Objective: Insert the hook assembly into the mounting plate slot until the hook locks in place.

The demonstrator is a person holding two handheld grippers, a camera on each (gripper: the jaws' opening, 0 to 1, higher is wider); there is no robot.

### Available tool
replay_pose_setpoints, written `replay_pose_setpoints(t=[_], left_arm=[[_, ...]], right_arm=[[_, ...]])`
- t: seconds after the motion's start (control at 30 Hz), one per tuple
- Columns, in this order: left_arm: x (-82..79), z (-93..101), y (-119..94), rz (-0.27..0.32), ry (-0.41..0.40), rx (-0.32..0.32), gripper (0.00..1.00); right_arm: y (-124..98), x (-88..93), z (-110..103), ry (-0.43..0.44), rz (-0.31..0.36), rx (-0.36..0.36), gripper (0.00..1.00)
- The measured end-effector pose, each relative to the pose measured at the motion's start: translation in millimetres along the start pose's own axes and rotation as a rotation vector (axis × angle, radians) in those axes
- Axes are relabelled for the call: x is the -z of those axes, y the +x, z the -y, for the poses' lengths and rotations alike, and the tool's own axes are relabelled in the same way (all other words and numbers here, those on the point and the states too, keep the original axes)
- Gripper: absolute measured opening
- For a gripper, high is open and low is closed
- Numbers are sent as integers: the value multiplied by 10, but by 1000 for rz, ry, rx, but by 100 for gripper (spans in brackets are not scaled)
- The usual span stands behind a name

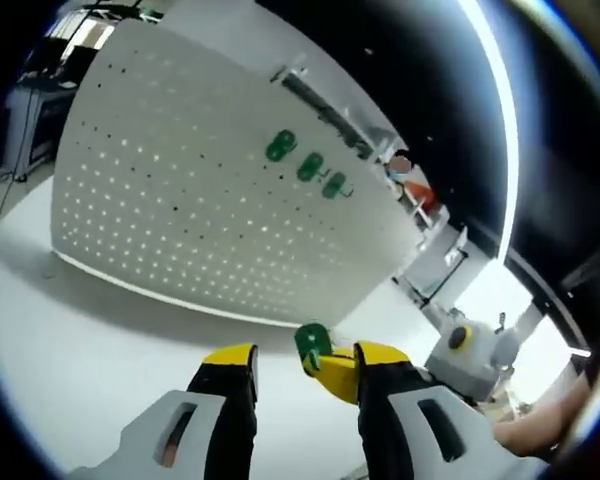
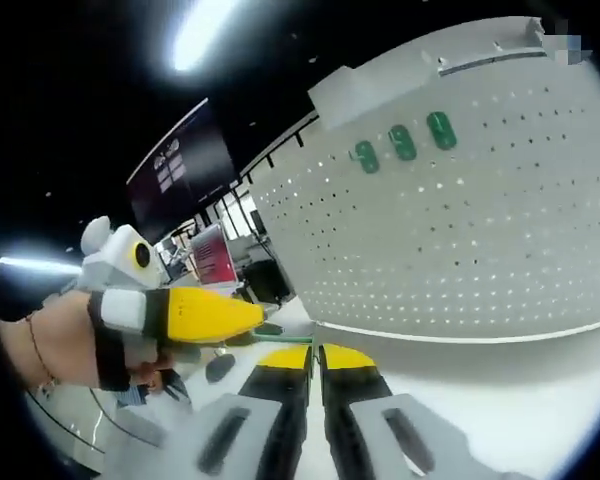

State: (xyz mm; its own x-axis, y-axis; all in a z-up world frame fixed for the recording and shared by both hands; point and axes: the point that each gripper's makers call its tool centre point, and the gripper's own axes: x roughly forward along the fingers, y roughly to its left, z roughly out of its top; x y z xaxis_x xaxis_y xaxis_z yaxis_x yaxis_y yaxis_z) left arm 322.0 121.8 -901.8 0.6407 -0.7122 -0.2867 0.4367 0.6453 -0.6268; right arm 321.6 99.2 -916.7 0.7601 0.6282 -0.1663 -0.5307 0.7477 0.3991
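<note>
Left gripper view: left gripper (image 1: 305,362) is sitting at bottom centre, jaws spread apart, nothing between them. A green hook assembly (image 1: 313,344) is showing just above its right jaw, gripped by the right gripper (image 1: 342,374) coming in from the lower right.

Right gripper view: right gripper (image 2: 316,356) jaws are pressed nearly together on a thin green piece at lower centre.

Three green hooks (image 1: 307,165) are hanging on the white pegboard (image 1: 180,200), upper centre. White tabletop (image 1: 80,350) is lying below; dark ceiling above.
</note>
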Motion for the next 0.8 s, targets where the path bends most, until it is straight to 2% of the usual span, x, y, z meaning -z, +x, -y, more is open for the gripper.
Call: replay_pose_setpoints(t=[0.03,0.13,0.37,0.43,0.8], left_arm=[[4,12,0,0,-8,6,36],[12,81,5,6,-46,47,31],[12,107,10,16,-44,52,21],[-29,114,9,45,-23,45,20],[21,152,18,29,-35,51,11]], right_arm=[[-3,-36,-46,38,22,-18,0],[-20,-72,-71,0,39,-21,0],[-5,-99,-116,20,54,-32,0],[-11,-104,-132,33,62,-32,0],[-36,-74,-140,101,82,-13,0]])
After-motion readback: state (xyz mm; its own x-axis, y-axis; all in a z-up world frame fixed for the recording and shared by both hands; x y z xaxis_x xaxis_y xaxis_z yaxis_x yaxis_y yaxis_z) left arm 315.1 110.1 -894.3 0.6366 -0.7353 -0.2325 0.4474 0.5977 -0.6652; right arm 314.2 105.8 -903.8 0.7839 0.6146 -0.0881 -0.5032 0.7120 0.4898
